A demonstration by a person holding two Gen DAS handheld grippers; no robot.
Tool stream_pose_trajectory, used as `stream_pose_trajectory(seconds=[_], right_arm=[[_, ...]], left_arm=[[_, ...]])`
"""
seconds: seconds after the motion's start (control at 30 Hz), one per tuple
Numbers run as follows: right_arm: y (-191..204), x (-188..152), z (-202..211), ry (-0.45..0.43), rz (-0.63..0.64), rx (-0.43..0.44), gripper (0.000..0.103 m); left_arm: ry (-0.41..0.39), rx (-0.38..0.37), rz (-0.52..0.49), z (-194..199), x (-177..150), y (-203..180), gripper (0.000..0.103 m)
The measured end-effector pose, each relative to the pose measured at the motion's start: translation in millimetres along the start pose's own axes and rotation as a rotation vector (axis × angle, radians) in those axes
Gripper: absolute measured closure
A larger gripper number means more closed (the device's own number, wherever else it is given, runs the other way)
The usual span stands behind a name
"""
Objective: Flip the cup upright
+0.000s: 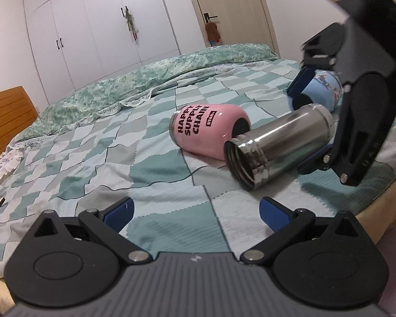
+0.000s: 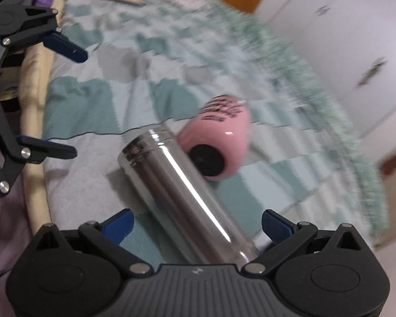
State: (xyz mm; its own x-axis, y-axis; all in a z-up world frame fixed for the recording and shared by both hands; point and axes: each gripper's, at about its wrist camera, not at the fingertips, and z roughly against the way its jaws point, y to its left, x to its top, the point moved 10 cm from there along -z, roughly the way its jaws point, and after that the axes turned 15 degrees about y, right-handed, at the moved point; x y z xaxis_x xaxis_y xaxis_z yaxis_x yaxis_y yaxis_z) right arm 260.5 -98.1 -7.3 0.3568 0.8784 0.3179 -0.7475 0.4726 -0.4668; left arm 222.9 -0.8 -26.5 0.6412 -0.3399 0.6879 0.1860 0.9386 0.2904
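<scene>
Nothing is upright yet: the steel cup [image 1: 274, 144] lies on its side on the bed [image 1: 145, 142], beside the pink cup [image 1: 208, 132]. My right gripper [image 2: 196, 223] straddles it, jaws wide, holding nothing. My left gripper [image 1: 195, 211] waits open and empty.

Steel cup [image 1: 274, 142] lies on its side on the bed quilt [image 1: 118, 142], closed end between the spread fingers of the right gripper [image 2: 196, 223], open mouth pointing away from it. Lettered cup [image 1: 210, 132] also on its side, touching the steel cup near its mouth, ahead and slightly right of the right gripper. Third cup [image 1: 320, 92] lies just behind the steel cup as seen from the left gripper [image 1: 195, 215], which sits well apart at the bed edge.
</scene>
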Motion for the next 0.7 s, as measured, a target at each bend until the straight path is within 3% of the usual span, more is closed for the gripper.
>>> stream_pose_trajectory(seconds=[0.1, 0.13, 0.2, 0.37, 0.53, 0.7], right_arm=[[-4.9, 6.6, -24.8, 0.067, 0.026, 0.081, 0.002], [-7.3, 6.0, -34.0, 0.097, 0.009, 0.116, 0.009], [-12.1, 4.9, -44.4, 0.137, -0.056, 0.200, 0.011], [-11.6, -9.7, -33.1, 0.212, -0.189, 0.311, 0.029], [-4.9, -34.1, -11.7, 0.260, -0.490, 0.413, 0.041], [10.3, -51.2, 3.5, 0.237, -0.824, 0.531, 0.042]], left_arm=[[0.000, 0.000, 0.012, -1.3, -0.8, 6.7, 0.000], [-0.001, -0.001, 0.020, -1.5, -1.6, 9.3, 0.000], [-0.002, -0.004, 0.033, -1.8, -3.5, 13.3, 0.000], [0.002, -0.016, 0.039, -2.8, -8.4, 19.8, 0.000], [-0.017, -0.043, 0.044, 0.8, -7.9, 21.0, 0.000], [-0.026, -0.063, 0.046, 5.0, -8.4, 22.7, 0.000]])
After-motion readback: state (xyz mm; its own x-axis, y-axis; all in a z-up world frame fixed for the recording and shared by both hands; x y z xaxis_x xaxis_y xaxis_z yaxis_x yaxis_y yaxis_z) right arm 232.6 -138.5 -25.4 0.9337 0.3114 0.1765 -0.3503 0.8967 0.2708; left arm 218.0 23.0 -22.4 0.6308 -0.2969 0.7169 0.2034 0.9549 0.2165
